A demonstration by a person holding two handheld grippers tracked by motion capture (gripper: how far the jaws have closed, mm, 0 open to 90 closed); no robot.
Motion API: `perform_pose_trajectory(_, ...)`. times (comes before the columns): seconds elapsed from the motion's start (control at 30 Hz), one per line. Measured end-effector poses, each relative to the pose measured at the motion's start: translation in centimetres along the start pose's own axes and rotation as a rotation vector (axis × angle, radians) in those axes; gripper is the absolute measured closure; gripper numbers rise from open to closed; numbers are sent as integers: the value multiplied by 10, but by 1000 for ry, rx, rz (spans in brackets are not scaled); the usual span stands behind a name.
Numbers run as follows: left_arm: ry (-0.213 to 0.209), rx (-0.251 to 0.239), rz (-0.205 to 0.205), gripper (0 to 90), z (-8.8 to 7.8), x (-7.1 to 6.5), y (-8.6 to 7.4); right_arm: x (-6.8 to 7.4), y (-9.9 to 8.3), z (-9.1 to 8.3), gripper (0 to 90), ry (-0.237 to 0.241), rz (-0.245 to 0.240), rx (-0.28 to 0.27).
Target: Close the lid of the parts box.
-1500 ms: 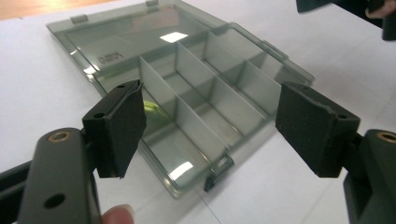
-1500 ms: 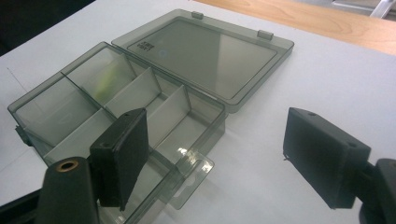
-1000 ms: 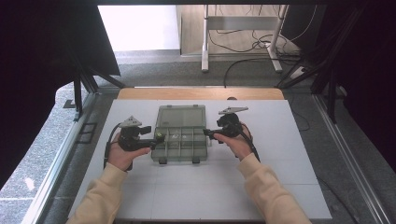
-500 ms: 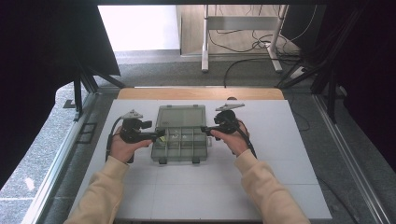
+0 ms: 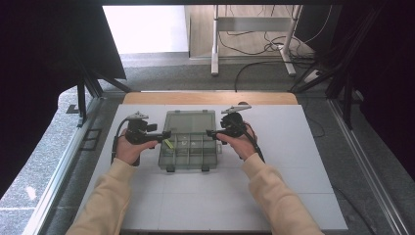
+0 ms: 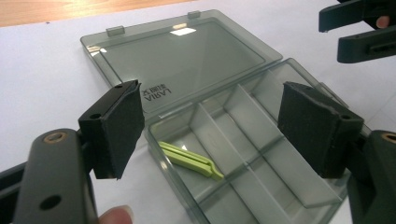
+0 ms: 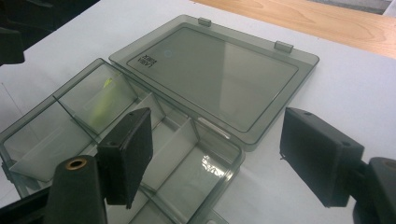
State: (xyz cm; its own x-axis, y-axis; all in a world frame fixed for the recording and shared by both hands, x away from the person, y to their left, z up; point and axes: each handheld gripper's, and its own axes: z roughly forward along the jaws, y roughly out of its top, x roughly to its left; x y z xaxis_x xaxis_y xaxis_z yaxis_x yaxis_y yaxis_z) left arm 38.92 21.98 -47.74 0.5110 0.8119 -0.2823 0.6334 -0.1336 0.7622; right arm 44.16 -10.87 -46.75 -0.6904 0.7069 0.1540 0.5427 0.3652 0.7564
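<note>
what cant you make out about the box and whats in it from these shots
- Compartment box, near end: in the left gripper view the picture's bottom edge and the left gripper jaws cut it off.
- Green tweezers: in the right gripper view, a pale blur behind a clear divider; small in the high view.
- Lid lettering: mirrored and too small to read.
- Front latches: high view, too small to judge.

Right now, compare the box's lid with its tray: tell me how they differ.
The lid lies flat and open on the white table, one undivided panel bearing printed lettering; the tray is deeper, split by partitions into compartments. The lid holds nothing; the tray holds green tweezers. Both are smoky translucent plastic, joined along one edge.
</note>
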Motion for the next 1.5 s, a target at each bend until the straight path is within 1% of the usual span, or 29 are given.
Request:
perform_pose_trajectory(0.07,4,1,1,228,1,2,2,0,1,2,253,0,4,0)
perform_pose_trajectory(0.17,4,-5,-8,227,3,5,3,0,3,4,254,0,6,2)
perform_pose_trajectory(0.37,11,7,-22,226,6,12,5,0,6,9,256,-1,11,4)
perform_pose_trajectory(0.5,-4,11,-34,223,8,15,6,1,9,11,257,-1,8,5)
perform_pose_trajectory(0.73,7,19,-48,223,12,20,10,0,13,17,256,1,11,14)
perform_pose_trajectory(0.87,12,29,-42,222,15,21,13,-1,15,19,256,-3,17,16)
perform_pose_trajectory(1.07,11,36,-44,221,18,22,17,-4,17,22,255,-6,24,13)
perform_pose_trajectory(1.5,20,25,-36,219,24,27,20,-8,22,26,257,-14,38,16)
